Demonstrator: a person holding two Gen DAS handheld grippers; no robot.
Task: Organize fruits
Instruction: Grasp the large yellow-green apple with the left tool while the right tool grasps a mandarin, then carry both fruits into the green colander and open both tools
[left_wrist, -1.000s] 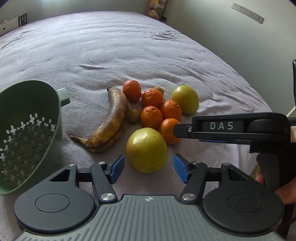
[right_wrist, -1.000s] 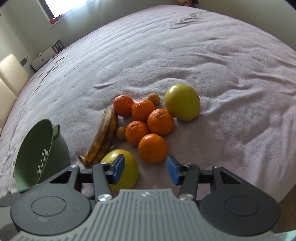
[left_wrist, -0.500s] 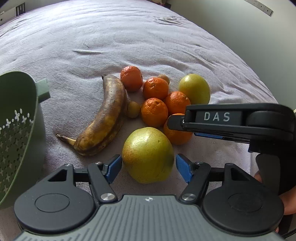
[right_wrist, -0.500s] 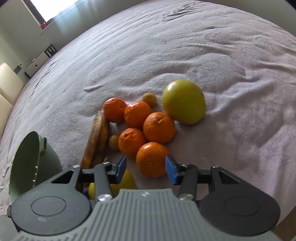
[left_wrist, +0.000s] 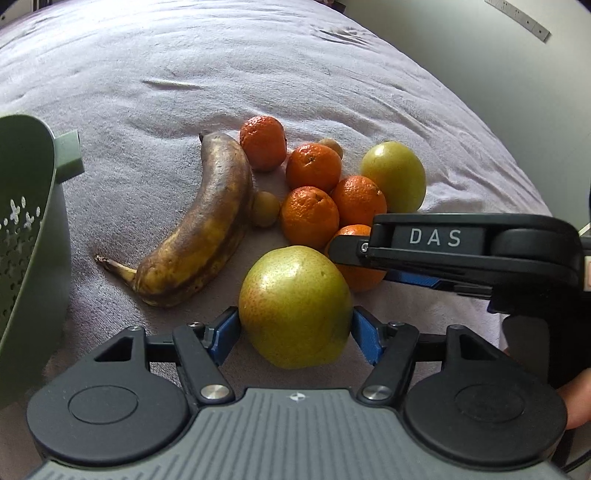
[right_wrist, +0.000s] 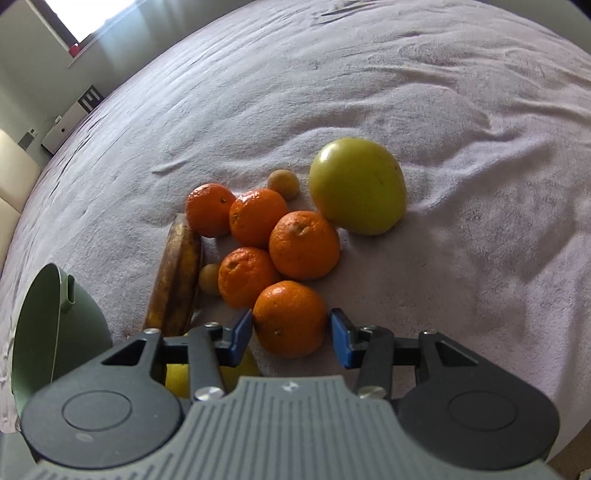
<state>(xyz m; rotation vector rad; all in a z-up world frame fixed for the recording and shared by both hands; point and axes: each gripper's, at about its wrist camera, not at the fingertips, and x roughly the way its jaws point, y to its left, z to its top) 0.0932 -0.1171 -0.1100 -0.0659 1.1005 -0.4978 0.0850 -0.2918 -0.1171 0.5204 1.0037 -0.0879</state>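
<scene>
**fruitfan:** Straddling the near green-yellow apple (left_wrist: 294, 306) with the left gripper (left_wrist: 294, 334), blue pads (left_wrist: 226, 334) spread and sitting right at both flanks. Can't tell if actually touching, so calling it open around the fruit, not clamped.

**benchguy:** Same deal on the right gripper (right_wrist: 291, 334): wide apart on either side of the nearest mandarin (right_wrist: 290, 318), small gap visible on the right pad. Not squeezing anything.

**fruitfan:** Lying on the lilac blanket (left_wrist: 332, 74), all of it. Overripe brown banana (left_wrist: 201, 236) just left of the mandarin cluster (left_wrist: 314, 199), second apple (right_wrist: 357, 185) at the far right edge of the pile.

**benchguy:** Tipped on its side off to the left, green colander (left_wrist: 26, 236), apart from the fruit. Nothing visible inside.
</scene>
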